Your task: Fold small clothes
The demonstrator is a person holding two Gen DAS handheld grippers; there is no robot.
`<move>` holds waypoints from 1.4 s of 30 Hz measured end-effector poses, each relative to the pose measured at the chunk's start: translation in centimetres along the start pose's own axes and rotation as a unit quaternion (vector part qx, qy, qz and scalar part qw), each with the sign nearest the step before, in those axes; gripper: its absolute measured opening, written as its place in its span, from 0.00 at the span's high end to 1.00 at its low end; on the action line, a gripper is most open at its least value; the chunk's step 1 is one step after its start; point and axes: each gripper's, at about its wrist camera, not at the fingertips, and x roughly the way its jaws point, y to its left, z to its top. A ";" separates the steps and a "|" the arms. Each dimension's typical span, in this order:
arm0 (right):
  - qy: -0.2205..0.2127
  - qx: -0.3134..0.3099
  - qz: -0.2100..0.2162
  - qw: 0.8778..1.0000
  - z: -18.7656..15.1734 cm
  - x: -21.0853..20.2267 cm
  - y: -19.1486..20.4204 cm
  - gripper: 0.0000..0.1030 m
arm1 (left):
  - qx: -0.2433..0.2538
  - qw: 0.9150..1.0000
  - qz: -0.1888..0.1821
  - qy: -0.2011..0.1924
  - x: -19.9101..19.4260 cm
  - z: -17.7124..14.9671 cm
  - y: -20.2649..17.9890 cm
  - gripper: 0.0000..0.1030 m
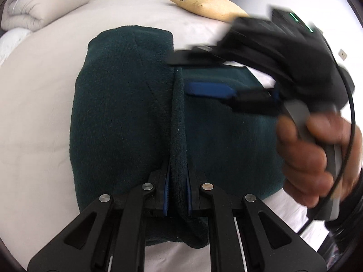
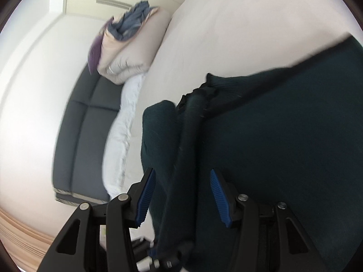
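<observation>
A dark green knitted garment lies spread on the pale bed sheet, with a raised ridge of cloth running down its middle. My left gripper is shut on the near end of that ridge, its blue pads pressing both sides. In the left wrist view my right gripper reaches in from the right, blurred, its jaws apart over the far end of the ridge. From the right wrist view the garment fills the right side, and the ridge passes between the right gripper without touching the pads.
A person's hand holds the right gripper's handle. A yellow pillow lies at the bed's far edge and a folded beige duvet at the far left. Beside the bed stand a dark padded bench and a white pillow.
</observation>
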 end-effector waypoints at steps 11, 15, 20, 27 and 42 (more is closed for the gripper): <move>0.016 -0.050 -0.046 0.998 1.0 3.5 2.2 0.78 | -0.011 1.000 -0.015 -0.004 -1.2 -0.9 -0.1 0.91; 0.004 -0.062 -0.077 0.995 1.0 1.9 2.0 0.87 | -0.002 1.000 -0.020 -0.005 -1.1 -0.3 -0.1 0.91; -0.008 -0.074 -0.090 0.993 1.6 -1.4 1.5 0.87 | 0.013 0.999 -0.046 -0.008 -1.9 0.8 -0.6 0.91; -0.014 -0.065 -0.103 0.993 2.6 -7.1 -2.3 0.87 | 0.036 0.996 -0.082 0.004 -0.9 2.0 -6.0 0.91; -0.008 -0.019 -0.138 0.990 3.9 -12.2 -8.7 0.82 | 0.043 0.993 -0.111 0.027 1.3 3.6 -6.5 0.81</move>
